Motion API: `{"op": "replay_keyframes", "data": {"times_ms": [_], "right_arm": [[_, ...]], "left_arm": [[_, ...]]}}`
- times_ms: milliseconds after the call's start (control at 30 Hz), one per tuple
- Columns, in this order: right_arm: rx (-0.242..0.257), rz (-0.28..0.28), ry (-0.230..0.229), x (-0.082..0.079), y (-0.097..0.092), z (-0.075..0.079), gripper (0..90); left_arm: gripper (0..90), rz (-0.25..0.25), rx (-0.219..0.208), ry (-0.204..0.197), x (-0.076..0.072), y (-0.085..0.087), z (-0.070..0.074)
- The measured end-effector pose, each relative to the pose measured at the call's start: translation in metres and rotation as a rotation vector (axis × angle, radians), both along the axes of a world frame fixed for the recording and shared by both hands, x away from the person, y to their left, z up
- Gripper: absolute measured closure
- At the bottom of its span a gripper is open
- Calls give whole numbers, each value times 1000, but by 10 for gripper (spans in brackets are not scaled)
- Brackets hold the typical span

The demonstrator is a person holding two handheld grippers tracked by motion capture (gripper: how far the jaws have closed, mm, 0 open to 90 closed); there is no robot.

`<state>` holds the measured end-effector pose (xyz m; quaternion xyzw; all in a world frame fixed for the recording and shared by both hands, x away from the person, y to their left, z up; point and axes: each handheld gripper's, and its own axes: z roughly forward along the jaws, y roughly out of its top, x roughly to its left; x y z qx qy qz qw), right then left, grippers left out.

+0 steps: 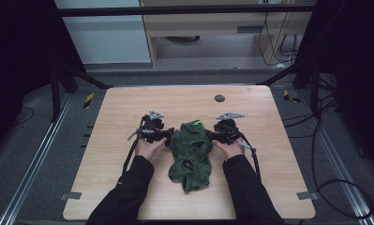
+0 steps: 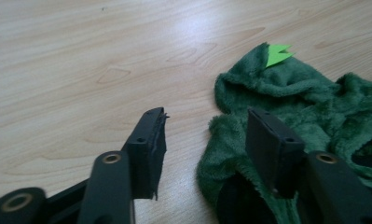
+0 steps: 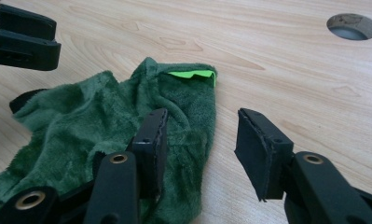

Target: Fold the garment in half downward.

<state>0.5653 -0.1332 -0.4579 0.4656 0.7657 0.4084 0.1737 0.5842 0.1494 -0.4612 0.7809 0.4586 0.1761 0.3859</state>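
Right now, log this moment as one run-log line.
scene: green fleece garment crumpled on wooden table | left gripper: open, straddling garment's edge | right gripper: open, straddling opposite edge | held: nothing yet

A lab or recording workspace: a bare wooden surface [image 1: 128,187] stands inside a dark metal frame [image 1: 184,10], with floor rails [image 1: 30,173], loose cables [image 1: 334,187], hazard tape [image 1: 88,100] and plain office furniture [image 1: 208,28] behind.
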Motion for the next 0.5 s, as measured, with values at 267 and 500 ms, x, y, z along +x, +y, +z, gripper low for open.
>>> {"op": "replay_keyframes", "data": {"times_ms": [267,500], "right_arm": [[-4,-2,29,6,3,-10,548],[-19,11,51,7,5,-17,553]], "left_arm": [[517,-17,17,17,5,-7,-10],[532,-33,36,54,11,-11,-19]]}}
